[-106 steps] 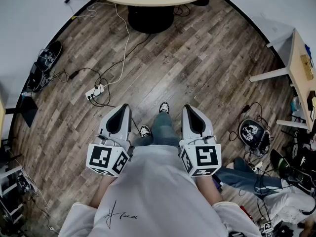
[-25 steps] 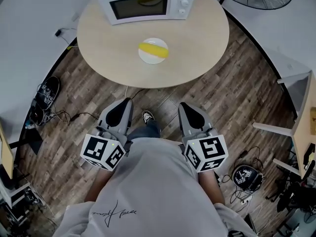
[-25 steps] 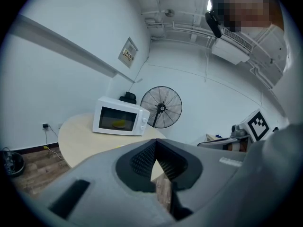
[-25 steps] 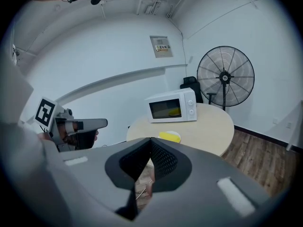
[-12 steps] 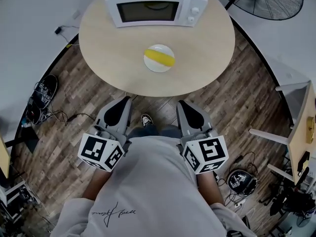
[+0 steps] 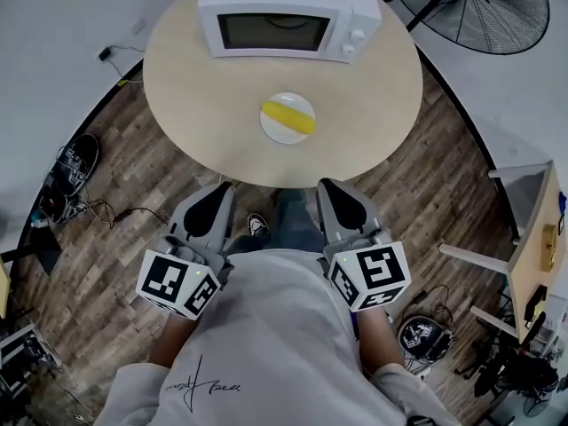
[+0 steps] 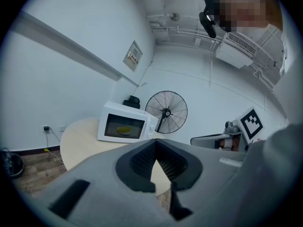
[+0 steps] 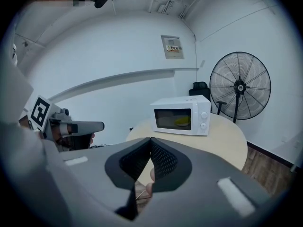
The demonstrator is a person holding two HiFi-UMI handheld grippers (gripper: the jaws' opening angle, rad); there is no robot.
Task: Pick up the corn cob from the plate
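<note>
Fingers of left gripper (image 6: 222,190) and right gripper (image 6: 330,187) met, empty; one corn cob (image 6: 289,114), one plate (image 6: 277,131) on the table (image 6: 195,105).

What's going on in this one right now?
A person stands at a round table with a tool in each hand. The left tool and the right tool are both shut and empty, held low by the waist near the table's edge. The corn lies on a white plate around the middle of the table, in front of a microwave. Neither tool is near it, so the pick-up has not begun.
</note>
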